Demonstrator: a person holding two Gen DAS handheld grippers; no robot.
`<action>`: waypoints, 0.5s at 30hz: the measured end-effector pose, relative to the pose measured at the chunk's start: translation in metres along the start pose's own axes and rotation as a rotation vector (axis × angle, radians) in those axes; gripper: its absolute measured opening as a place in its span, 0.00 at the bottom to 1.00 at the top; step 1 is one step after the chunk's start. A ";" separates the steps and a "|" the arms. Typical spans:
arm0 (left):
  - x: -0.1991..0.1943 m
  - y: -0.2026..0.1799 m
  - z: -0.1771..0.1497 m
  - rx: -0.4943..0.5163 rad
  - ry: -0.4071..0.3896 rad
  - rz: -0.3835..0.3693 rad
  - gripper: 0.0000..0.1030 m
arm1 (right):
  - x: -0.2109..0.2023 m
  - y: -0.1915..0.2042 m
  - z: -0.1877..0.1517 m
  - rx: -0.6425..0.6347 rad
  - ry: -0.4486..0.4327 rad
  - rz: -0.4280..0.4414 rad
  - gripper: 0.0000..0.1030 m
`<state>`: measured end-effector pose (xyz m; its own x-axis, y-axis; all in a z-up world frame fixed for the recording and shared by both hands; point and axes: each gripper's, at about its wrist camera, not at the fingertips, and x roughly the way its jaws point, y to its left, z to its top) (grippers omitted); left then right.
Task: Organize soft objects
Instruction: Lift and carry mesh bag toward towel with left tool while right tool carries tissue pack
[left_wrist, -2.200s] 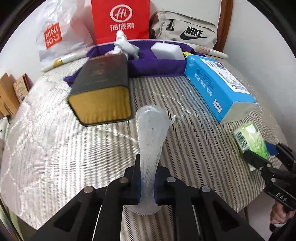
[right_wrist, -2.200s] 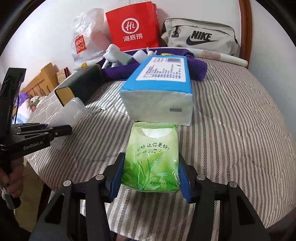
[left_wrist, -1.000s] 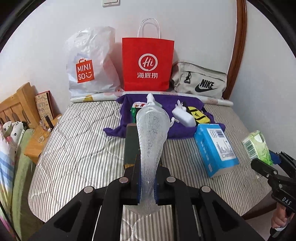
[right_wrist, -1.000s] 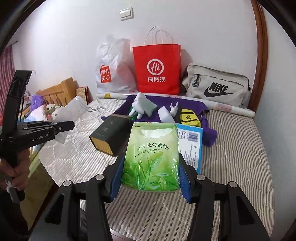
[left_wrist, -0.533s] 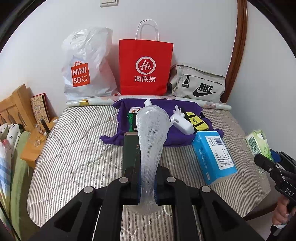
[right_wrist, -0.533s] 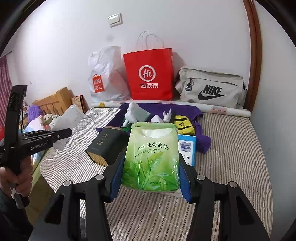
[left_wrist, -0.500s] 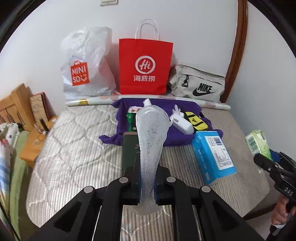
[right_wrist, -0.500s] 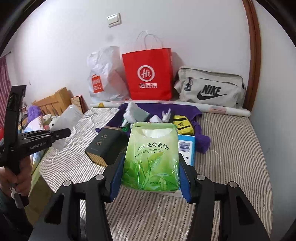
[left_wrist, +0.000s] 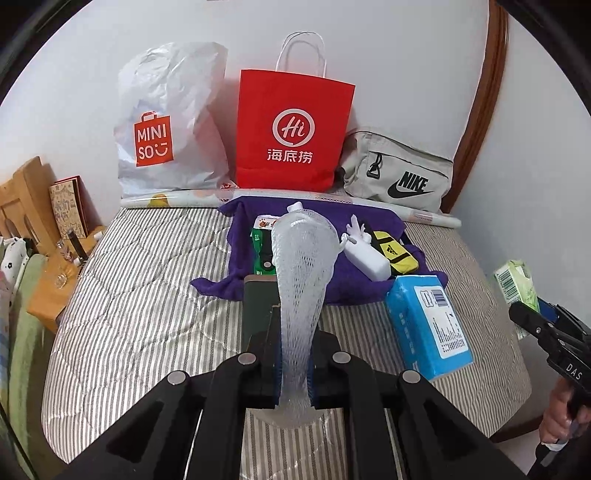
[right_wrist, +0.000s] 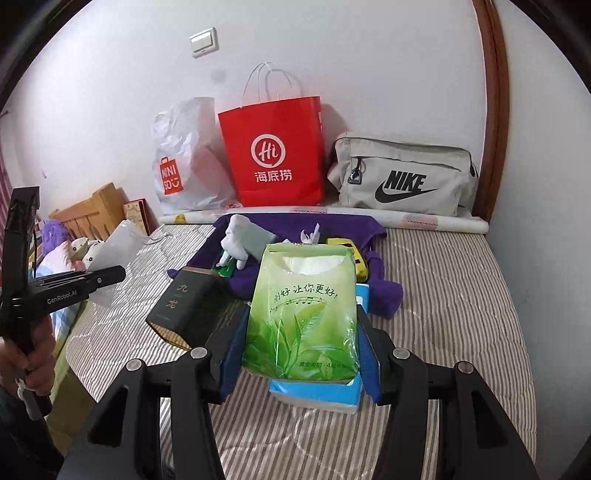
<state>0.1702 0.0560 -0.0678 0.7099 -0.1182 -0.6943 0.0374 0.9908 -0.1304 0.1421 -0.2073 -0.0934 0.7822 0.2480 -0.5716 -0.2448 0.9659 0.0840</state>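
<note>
The bed (left_wrist: 147, 295) is quilted, striped, yielding; the blue tissue block (left_wrist: 428, 325) on it looks light, squashable, best taken across its short sides; the green tissue pack (right_wrist: 303, 314), crinkly film, sits clamped mid-body in the right gripper (right_wrist: 299, 354); the white foam net sleeve (left_wrist: 301, 280), featherlight and springy, is pinched low by the left gripper (left_wrist: 293, 365), fingers nearly together.

shopping bags (left_wrist: 291, 129) behind cloth (left_wrist: 365, 284), tissue box (left_wrist: 428, 325) right of tin (right_wrist: 184, 306)
</note>
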 end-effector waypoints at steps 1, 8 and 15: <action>0.002 0.000 0.001 0.000 0.003 -0.001 0.10 | 0.002 0.000 0.001 -0.001 0.001 -0.001 0.51; 0.018 0.004 0.006 -0.009 0.030 -0.008 0.10 | 0.016 -0.002 0.007 0.023 0.006 0.008 0.51; 0.031 0.006 0.013 -0.018 0.041 -0.012 0.10 | 0.034 -0.002 0.014 0.025 0.021 0.015 0.51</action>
<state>0.2021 0.0595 -0.0811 0.6798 -0.1331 -0.7212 0.0327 0.9879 -0.1515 0.1776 -0.2000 -0.1018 0.7665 0.2611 -0.5868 -0.2418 0.9637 0.1130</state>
